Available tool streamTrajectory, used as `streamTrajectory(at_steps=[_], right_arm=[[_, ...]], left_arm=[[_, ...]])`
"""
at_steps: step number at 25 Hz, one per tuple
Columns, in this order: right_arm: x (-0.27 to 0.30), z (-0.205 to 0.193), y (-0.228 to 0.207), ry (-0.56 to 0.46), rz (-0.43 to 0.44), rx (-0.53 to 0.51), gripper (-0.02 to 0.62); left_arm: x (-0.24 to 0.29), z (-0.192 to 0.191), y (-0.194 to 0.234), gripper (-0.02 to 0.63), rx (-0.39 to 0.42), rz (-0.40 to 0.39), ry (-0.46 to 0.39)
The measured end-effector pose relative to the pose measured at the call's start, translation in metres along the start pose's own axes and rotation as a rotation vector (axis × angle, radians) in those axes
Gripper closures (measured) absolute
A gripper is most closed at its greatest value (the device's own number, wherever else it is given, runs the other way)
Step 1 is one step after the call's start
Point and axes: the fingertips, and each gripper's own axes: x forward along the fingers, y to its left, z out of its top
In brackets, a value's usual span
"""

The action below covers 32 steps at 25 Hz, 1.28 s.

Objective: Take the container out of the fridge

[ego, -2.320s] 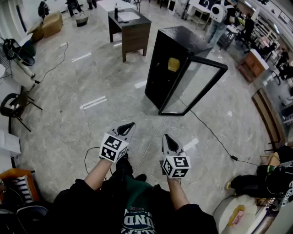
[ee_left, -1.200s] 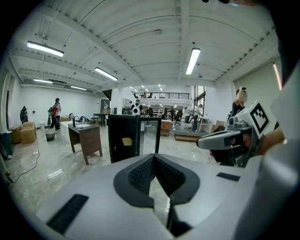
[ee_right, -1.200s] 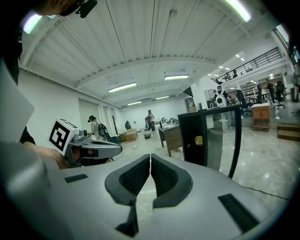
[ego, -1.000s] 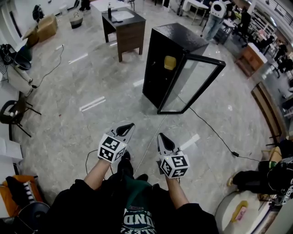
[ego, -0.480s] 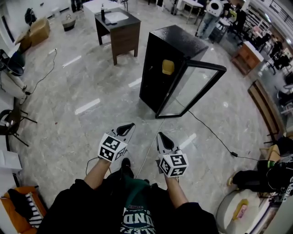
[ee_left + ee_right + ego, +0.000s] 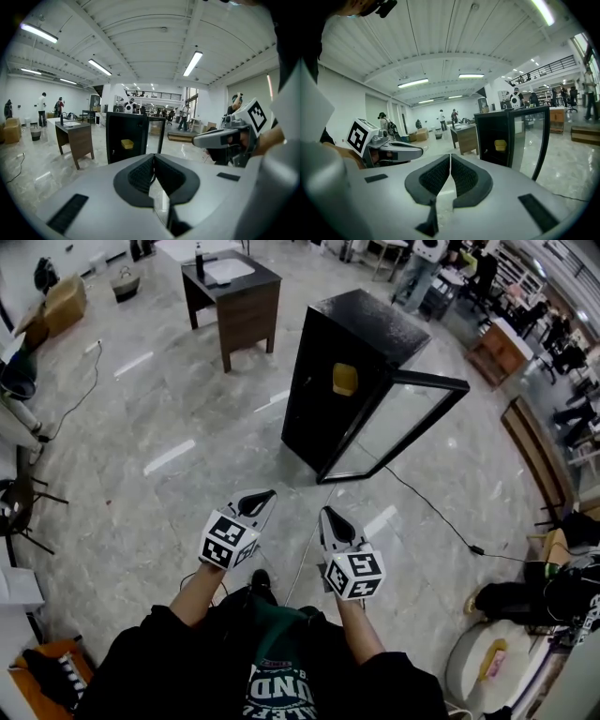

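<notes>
Across the pale grey marble floor [image 6: 187,474], the broad bare stretch between the person and the appliance has grown shorter than it was two seconds back: the tall black fridge [image 6: 361,324] now sits larger and closer in the head view, so the walk-up is under way and no reaching has begun. Its black-framed glass door [image 6: 403,423] stands swung open toward the right, as before, leaving the dark interior exposed. Behind and to the left of it, well apart, the dark brown wooden table [image 6: 234,301] has slid toward the upper edge of the view.

Held low in front of the body, the left gripper [image 6: 267,493] and the right gripper [image 6: 328,515] keep the same side-by-side pose; on each the jaws are pressed together with nothing between them. The small yellow container [image 6: 345,379] sits on an upper shelf inside the fridge, near the front opening, untouched.

Straight ahead the floor is clear. The open door's free edge juts out on the right, and a thin black cable [image 6: 441,517] trails from the fridge's foot off to the right, so the left side of the opening looks the freer line in
</notes>
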Motion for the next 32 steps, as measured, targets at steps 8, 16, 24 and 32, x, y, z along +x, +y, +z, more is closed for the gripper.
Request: streamTrajectory(at_steps=[8, 16, 24, 32], right_arm=[[0.024, -0.001, 0.004, 0.02, -0.021, 0.015, 0.56], [0.044, 0.005, -0.012, 0.035, -0.024, 0.017, 0.56], [0.078, 0.016, -0.035, 0.031, -0.007, 0.025, 0.56], [0.117, 0.037, -0.072, 0.026, 0.014, 0.03, 0.56]], left_arm=[[0.006, -0.002, 0.027, 0.592, -0.012, -0.022, 0.016], [0.03, 0.001, 0.041, 0.592, -0.028, -0.027, 0.023], [0.058, 0.012, 0.065, 0.592, -0.029, -0.006, 0.031], [0.101, 0.031, 0.09, 0.592, -0.03, 0.017, 0.039]])
